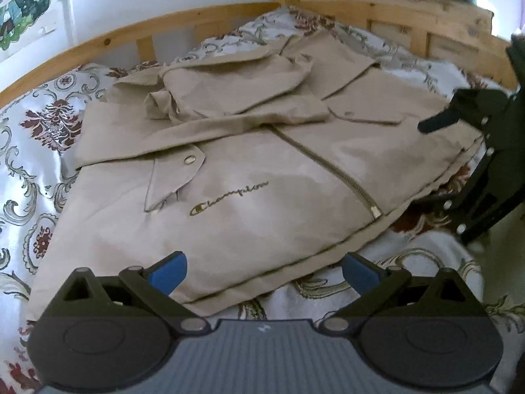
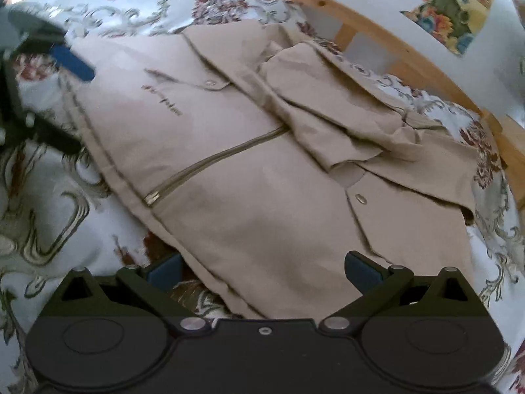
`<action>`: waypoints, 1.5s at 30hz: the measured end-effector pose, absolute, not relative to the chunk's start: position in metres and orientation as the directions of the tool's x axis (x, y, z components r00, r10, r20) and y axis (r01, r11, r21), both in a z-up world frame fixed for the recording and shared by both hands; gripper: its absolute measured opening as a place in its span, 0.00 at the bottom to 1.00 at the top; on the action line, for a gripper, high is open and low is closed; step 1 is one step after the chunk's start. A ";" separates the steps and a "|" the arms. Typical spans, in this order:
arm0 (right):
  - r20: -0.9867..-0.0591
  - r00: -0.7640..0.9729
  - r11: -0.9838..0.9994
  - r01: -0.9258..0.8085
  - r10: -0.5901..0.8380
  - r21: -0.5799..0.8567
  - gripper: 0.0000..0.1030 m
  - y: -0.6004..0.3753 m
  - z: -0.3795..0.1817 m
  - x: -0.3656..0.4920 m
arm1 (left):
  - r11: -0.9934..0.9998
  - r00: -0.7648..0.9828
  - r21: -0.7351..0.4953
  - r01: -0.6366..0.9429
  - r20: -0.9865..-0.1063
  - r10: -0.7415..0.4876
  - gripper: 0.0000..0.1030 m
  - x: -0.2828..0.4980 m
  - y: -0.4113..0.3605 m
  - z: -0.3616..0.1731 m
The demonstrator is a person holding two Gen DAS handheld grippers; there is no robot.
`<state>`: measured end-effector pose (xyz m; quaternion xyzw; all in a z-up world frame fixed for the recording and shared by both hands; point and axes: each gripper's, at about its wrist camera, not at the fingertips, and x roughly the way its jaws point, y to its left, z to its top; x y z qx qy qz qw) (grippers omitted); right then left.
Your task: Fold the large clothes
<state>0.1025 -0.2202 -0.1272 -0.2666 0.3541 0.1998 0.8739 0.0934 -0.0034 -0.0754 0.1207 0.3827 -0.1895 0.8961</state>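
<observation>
Item: beige jacket [image 1: 262,170] on bed [image 1: 39,151], hem between released left fingers [image 1: 167,274] and released right fingers [image 2: 361,271]; risk: uneven pinching would likely shed the folded sleeves [image 1: 229,88].

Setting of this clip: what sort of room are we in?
Most likely a bedroom at home: the beige jacket lies on a floral bedspread, a wooden bed frame runs along a white wall, and colourful pictures hang on it.

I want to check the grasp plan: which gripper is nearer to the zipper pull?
Probably left, though it is close. The left gripper is open at the hem, just below the zipper pull. The right gripper is open over the jacket's side edge, slightly farther.
</observation>
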 end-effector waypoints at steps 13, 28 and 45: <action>-0.778 0.599 0.752 -0.598 0.188 -0.279 0.99 -0.214 -0.132 0.100 | 0.889 0.617 0.115 0.443 -0.759 -0.209 0.99 0.095 -0.010 -0.080; -0.545 0.821 0.869 -0.386 0.170 -0.310 0.99 -0.237 -0.096 0.104 | 0.812 0.675 0.274 0.515 -0.714 -0.186 0.97 0.086 -0.036 -0.080; -0.736 0.647 0.681 -0.632 0.200 -0.370 0.99 -0.216 -0.130 0.094 | 0.856 0.669 0.274 0.439 -0.735 -0.108 0.94 0.100 -0.020 -0.083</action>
